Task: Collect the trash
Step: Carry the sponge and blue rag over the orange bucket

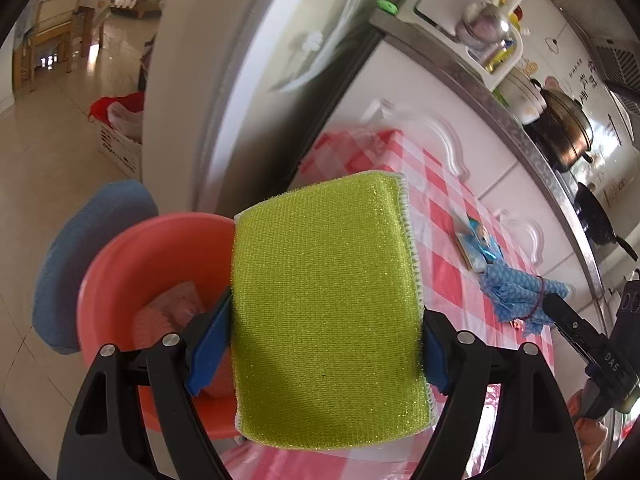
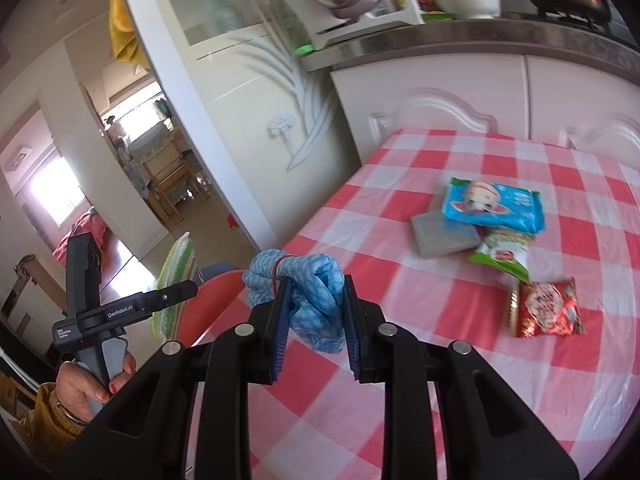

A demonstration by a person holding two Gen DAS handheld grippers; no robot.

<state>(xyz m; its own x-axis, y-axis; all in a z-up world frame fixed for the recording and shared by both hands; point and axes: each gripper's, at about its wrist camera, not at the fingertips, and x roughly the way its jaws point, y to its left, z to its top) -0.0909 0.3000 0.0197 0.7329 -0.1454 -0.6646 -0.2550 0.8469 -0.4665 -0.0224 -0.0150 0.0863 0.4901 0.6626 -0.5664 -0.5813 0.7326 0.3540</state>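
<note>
My left gripper (image 1: 326, 344) is shut on a yellow-green scouring sponge (image 1: 328, 304) and holds it beside and above a red plastic basin (image 1: 132, 264) that stands off the table's edge with a pink item inside. My right gripper (image 2: 316, 300) is shut on a bundled blue cloth (image 2: 308, 284) tied with a red band, over the near left corner of the checked table (image 2: 440, 360). The left gripper with the sponge (image 2: 176, 276) also shows in the right wrist view. A blue wipes pack (image 2: 494, 208), a grey pad (image 2: 444, 236), a green wrapper (image 2: 504, 256) and a red snack bag (image 2: 546, 308) lie on the table.
White kitchen cabinets (image 2: 460, 96) with a steel counter carrying pots and a rack stand behind the table. A white fridge door (image 1: 248, 80) is left of it. A blue stool (image 1: 68, 260) sits beside the basin. A white laundry basket (image 1: 120, 148) stands on the tiled floor.
</note>
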